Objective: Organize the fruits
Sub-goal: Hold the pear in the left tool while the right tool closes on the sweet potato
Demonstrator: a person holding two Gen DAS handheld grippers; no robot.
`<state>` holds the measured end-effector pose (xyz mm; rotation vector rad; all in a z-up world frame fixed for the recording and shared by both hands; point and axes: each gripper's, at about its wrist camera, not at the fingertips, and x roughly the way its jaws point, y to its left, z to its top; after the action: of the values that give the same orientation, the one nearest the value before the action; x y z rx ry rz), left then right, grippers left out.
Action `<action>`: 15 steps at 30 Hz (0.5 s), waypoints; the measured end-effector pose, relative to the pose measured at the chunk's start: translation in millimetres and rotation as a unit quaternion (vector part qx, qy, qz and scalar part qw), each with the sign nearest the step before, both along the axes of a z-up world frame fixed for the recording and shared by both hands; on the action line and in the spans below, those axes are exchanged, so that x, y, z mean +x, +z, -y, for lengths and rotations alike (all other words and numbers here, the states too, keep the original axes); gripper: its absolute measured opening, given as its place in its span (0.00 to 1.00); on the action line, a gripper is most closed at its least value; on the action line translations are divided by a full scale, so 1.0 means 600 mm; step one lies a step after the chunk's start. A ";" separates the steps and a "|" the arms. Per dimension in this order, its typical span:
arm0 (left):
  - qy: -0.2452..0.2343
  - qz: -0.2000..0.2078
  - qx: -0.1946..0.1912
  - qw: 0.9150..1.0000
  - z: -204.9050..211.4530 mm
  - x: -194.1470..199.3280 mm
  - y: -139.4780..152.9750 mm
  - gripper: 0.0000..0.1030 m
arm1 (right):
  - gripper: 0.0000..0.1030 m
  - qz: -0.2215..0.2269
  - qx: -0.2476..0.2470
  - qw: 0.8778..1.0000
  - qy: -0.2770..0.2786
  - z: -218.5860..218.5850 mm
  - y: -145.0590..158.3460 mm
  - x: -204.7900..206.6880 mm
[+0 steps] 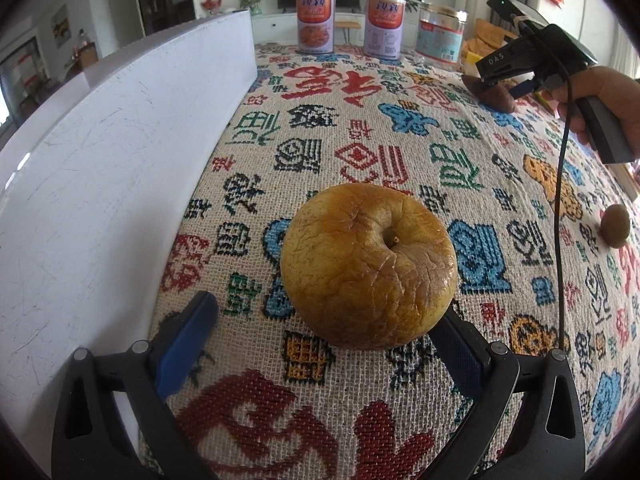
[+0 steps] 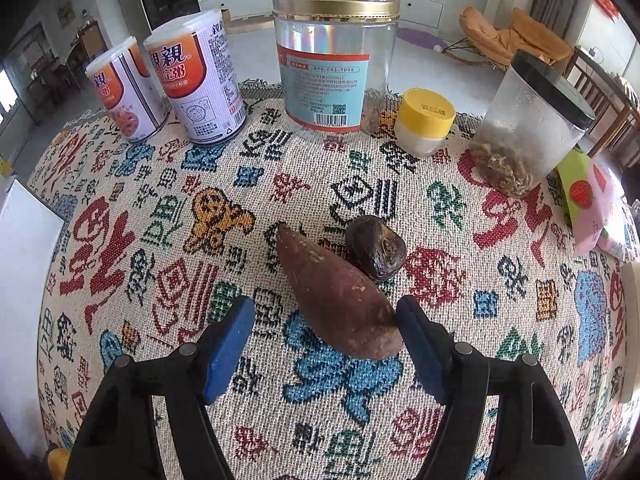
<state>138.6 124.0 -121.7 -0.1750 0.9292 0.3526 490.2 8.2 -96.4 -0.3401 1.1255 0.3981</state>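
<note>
Brown sweet potato (image 2: 338,296) lies mid-bench between my right tool (image 2: 324,316) blades, spread, not pinching yet; next I squeeze. Left tool (image 1: 326,320) gapes around the wrinkled apple (image 1: 368,266).

My left gripper (image 1: 326,332) points steeply down, its two blue-padded fingers (image 1: 186,344) spread wide apart, with black linkage arms running back toward the camera on either side. Nothing is pinched between the pads. My right gripper (image 2: 324,344) also tilts sharply downward, its blue pads (image 2: 228,348) apart at a middling gap and pressing on nothing. From the left wrist view I can see the right gripper's black body off to the far right, held by my right hand (image 1: 604,100), which wraps around the grey handle. A black cable hangs down from that unit.
</note>
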 end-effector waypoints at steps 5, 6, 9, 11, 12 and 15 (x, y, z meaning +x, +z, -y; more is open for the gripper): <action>0.000 0.000 0.000 1.000 0.000 0.000 0.000 1.00 | 0.41 -0.002 -0.038 0.999 0.020 0.008 -0.002 -0.005; 0.000 0.000 0.000 1.000 0.000 0.000 0.000 1.00 | 0.40 -0.015 -0.031 0.999 0.020 0.016 0.000 -0.010; 0.000 0.000 0.000 1.000 0.000 0.000 0.000 1.00 | 0.36 -0.074 -0.001 0.997 0.017 0.038 0.004 -0.031; 0.000 0.000 0.000 1.000 -0.001 0.001 -0.001 1.00 | 0.28 -0.122 0.031 0.992 0.023 0.047 0.012 -0.054; 0.000 0.000 0.000 1.000 -0.001 0.001 -0.001 1.00 | 0.25 -0.143 0.042 0.988 0.028 0.051 0.017 -0.067; 0.000 0.000 0.001 1.000 -0.001 0.001 -0.001 1.00 | 0.25 -0.176 0.055 0.983 0.025 0.059 0.025 -0.092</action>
<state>139.1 124.6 -122.2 -0.1744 0.9286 0.3540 434.8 -27.0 -81.4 -0.2054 1.4358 0.5786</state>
